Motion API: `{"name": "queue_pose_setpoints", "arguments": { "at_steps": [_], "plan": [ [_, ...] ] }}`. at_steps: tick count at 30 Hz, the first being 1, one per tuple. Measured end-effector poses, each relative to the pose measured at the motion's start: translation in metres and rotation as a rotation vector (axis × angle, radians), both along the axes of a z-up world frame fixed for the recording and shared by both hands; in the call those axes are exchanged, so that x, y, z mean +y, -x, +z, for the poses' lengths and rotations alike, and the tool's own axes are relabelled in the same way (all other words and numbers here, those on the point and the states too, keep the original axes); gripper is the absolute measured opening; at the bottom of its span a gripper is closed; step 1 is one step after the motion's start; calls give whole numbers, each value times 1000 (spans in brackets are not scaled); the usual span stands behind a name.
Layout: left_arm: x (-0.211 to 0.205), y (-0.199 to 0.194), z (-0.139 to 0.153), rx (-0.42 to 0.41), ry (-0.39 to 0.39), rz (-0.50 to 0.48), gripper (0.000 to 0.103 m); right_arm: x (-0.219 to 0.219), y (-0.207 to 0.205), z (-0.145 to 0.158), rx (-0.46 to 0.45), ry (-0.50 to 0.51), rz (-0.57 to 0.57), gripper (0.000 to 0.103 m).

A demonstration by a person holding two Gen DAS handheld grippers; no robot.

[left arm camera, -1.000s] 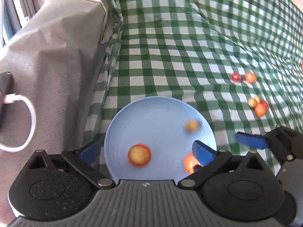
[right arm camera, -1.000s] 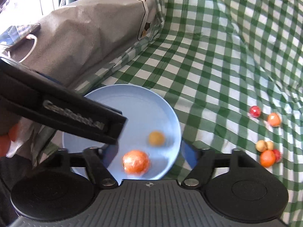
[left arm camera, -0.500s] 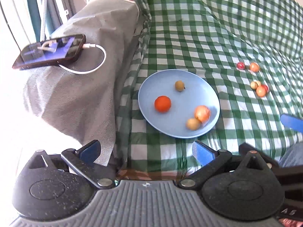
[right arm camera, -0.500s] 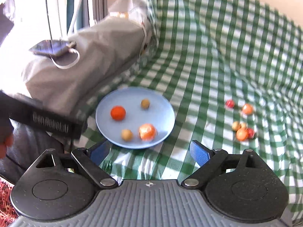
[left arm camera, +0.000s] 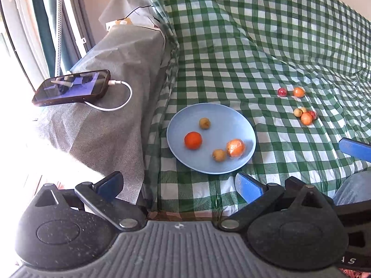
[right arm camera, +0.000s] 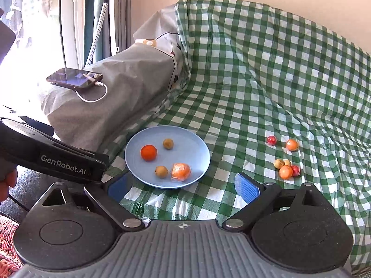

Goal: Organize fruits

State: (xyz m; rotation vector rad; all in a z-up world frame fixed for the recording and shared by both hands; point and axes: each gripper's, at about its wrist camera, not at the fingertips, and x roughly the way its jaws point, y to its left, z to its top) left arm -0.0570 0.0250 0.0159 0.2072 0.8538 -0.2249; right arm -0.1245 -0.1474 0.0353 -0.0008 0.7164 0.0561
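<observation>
A light blue plate (left arm camera: 229,118) (right arm camera: 194,143) lies on the green checked cloth. It holds an orange fruit (left arm camera: 193,140) (right arm camera: 148,152), a wrapped orange fruit (left arm camera: 235,147) (right arm camera: 180,171) and two small brown fruits (left arm camera: 204,123) (left arm camera: 219,154). Several loose fruits lie to the right: a red one (left arm camera: 282,91) beside an orange one (left arm camera: 298,92), and a cluster (left arm camera: 305,116) (right arm camera: 286,168). My left gripper (left arm camera: 178,184) is open and empty, pulled back in front of the plate. My right gripper (right arm camera: 183,185) is open and empty, also short of the plate.
A grey covered armrest (left arm camera: 109,88) (right arm camera: 120,92) rises left of the plate, with a phone (left arm camera: 71,90) (right arm camera: 74,78) and white cable on it. The left gripper's body (right arm camera: 58,159) crosses the right wrist view at left. A window stands far left.
Both grippers have pulled back and up from the plate, which now looks smaller and farther. Four fruits now lie on the plate. The phone has come into view.
</observation>
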Motion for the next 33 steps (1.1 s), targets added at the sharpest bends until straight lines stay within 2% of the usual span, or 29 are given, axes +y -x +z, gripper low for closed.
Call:
{"name": "queue_pose_setpoints", "arguments": {
  "at_steps": [12,33],
  "plan": [
    [4,0,1,3,4,3,103,6,3,1,-6,7,4,96],
    [-3,-8,-9,37,-19,-11,103,-2,-4,-9,36,-28,-9,96]
  ]
}}
